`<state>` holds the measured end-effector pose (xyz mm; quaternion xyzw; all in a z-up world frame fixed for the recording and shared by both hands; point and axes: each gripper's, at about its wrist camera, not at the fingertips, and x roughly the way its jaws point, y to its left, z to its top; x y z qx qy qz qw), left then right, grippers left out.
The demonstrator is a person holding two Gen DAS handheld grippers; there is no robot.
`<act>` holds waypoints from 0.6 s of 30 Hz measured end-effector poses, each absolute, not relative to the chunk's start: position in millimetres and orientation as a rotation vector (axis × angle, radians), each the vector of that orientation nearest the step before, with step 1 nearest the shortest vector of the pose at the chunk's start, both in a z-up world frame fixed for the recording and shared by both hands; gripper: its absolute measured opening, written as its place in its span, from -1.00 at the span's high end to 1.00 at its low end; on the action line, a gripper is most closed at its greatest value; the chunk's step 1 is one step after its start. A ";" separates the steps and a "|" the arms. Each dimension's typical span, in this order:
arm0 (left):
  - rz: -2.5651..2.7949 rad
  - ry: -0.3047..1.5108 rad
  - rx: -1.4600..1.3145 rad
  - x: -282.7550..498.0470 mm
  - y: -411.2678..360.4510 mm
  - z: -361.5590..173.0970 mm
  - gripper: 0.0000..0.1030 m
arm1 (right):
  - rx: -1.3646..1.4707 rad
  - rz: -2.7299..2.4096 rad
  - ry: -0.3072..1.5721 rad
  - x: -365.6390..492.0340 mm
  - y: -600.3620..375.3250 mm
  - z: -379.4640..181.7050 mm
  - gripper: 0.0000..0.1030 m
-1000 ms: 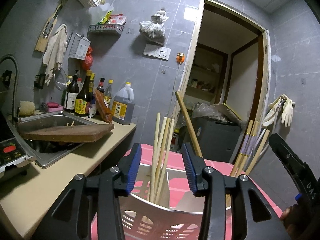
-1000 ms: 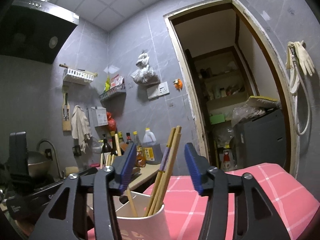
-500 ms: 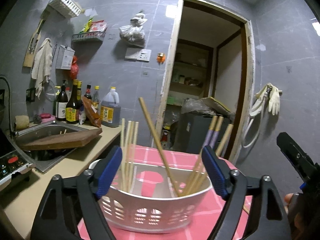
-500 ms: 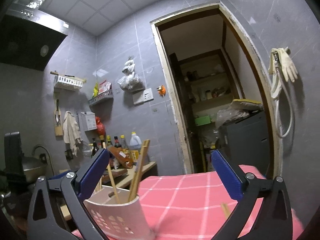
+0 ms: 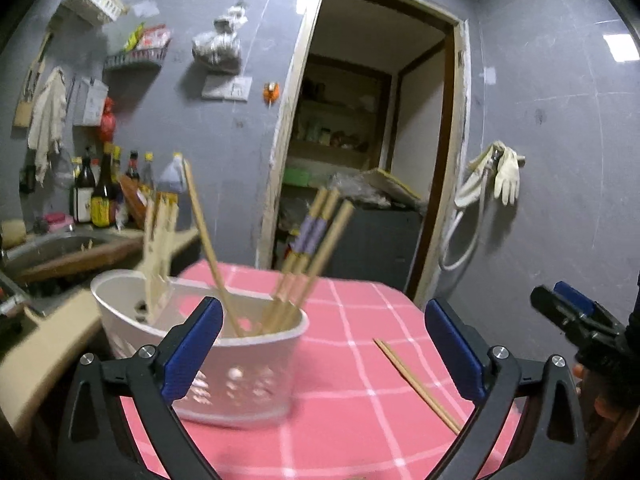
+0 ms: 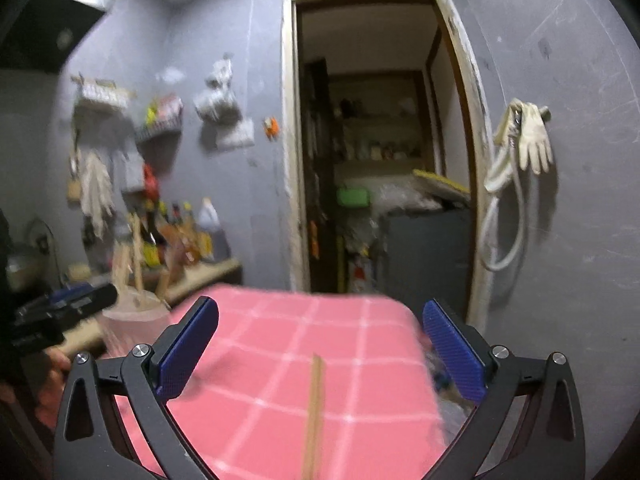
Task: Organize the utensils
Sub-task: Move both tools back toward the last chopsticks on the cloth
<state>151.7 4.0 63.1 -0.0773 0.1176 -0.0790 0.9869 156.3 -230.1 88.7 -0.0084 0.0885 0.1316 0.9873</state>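
A white slotted utensil basket (image 5: 224, 364) stands on the pink checked cloth (image 5: 360, 420), holding several wooden chopsticks (image 5: 308, 264), some with purple bands. My left gripper (image 5: 322, 320) is just short of the basket; its jaws are opening wide and nothing is between the pads. A loose pair of chopsticks (image 5: 416, 384) lies on the cloth to the right of the basket. In the right wrist view that pair (image 6: 314, 412) lies straight ahead between the wide-open jaws of my right gripper (image 6: 320, 316), untouched. The basket (image 6: 132, 320) sits at the far left there, behind the left gripper (image 6: 80, 296).
A counter with a sink and a wooden board (image 5: 80, 258) runs along the left, with bottles (image 5: 100, 196) at the back. An open doorway (image 5: 360, 160) lies beyond the table. Gloves and a hose (image 5: 504, 172) hang on the right wall. The cloth's far edge (image 6: 320, 296) drops off.
Both grippers have drawn back from the basket and spread their jaws from narrow to wide. The chopsticks that stood between them stay in the basket. The loose pair has come into view.
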 end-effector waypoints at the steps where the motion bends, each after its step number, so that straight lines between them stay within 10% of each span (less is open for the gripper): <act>1: -0.158 0.255 -0.164 154.4 -0.5 59.9 -0.92 | -0.032 0.256 0.207 158.6 -232.9 84.9 -1.00; 18: -0.080 0.560 -0.120 207.5 -40.9 3.1 -0.92 | -0.124 0.270 0.646 216.6 -245.5 11.1 -0.98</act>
